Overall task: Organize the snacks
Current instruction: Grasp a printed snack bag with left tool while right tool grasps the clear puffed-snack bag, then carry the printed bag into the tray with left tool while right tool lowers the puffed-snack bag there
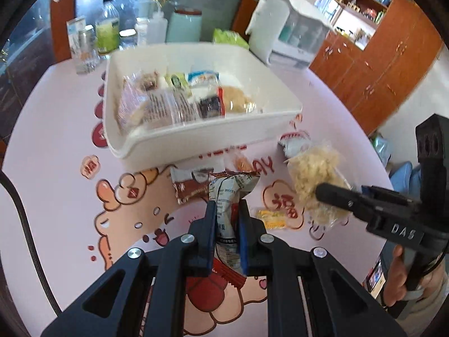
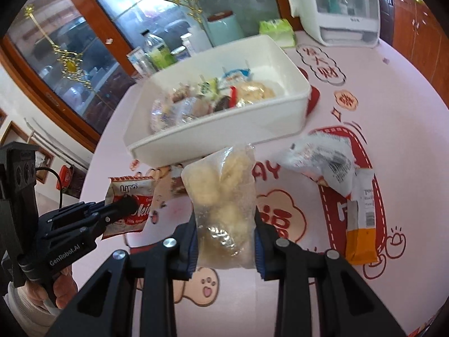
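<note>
Both grippers loaded, snacks up off the surface!
Left gripper (image 1: 227, 219) pinches a crumpled cookie packet (image 1: 228, 196); right gripper (image 2: 224, 224) clamps a clear bag of pale puffs (image 2: 224, 196). Beyond them, loose wrappers lie on the pink surface (image 1: 56, 146), then the white bin (image 1: 196, 137) holding sorted snacks.

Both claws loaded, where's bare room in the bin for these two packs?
The white bin is bare only along its far right end, beyond the pale round cake; its left and middle are piled with wrapped snacks. The left claw grips a cookie pack, the right claw a clear bag.
</note>
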A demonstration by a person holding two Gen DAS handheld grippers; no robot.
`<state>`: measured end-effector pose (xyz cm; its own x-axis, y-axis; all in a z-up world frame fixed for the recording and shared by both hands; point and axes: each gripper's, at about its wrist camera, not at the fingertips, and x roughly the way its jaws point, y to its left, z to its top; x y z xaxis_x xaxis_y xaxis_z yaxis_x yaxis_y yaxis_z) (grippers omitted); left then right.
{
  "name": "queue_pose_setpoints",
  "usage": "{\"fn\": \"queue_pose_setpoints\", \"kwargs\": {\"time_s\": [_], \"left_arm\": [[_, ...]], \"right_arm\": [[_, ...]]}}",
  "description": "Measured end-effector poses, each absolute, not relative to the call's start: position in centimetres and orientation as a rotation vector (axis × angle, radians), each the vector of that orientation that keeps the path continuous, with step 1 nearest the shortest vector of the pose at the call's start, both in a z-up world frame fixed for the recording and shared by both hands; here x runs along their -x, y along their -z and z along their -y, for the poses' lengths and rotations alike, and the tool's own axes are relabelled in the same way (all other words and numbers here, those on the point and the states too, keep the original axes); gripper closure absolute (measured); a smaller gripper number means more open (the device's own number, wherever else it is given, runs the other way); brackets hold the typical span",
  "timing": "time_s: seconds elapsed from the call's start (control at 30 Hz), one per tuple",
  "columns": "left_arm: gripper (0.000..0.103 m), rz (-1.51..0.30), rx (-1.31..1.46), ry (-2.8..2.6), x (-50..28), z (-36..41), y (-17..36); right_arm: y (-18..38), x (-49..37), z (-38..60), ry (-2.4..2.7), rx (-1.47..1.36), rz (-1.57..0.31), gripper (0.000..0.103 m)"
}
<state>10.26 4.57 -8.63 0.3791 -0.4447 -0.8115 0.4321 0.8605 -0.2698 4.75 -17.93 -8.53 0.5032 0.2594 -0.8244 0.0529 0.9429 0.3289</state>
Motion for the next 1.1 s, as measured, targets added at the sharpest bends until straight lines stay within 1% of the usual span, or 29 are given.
{"fn": "queue_pose_setpoints", "kwargs": {"time_s": [0.13,0.37,0.57,0.7,0.87,1.1], "left_arm": [[0.092,-0.981,0.011,0.545,-9.9,-5.0,5.1],[0.092,-0.829,-0.016,0.519,-12.1,-4.6,-2.4],[0.091,-0.765,-0.025,0.495,-14.8,-3.5,-6.5],[0.091,-0.743,-0.027,0.495,-16.6,-2.5,-8.1],[0.091,-0.714,-0.037,0.505,-18.6,-1.2,-9.1],[0.091,-0.730,-0.047,0.489,-21.8,0.2,-8.0]], "right_arm": [[6.3,-5.1,17.1,-0.145,-0.318,-0.998,0.071],[1.4,-6.6,16.7,-0.141,-0.314,-0.894,0.071],[-3.2,-8.7,16.8,-0.114,-0.303,-0.797,0.071],[-5.6,-10.3,17.0,-0.094,-0.318,-0.745,0.071],[-7.0,-12.6,17.1,-0.058,-0.317,-0.726,0.071],[-6.9,-16.0,17.6,-0.005,-0.333,-0.733,0.071]]}}
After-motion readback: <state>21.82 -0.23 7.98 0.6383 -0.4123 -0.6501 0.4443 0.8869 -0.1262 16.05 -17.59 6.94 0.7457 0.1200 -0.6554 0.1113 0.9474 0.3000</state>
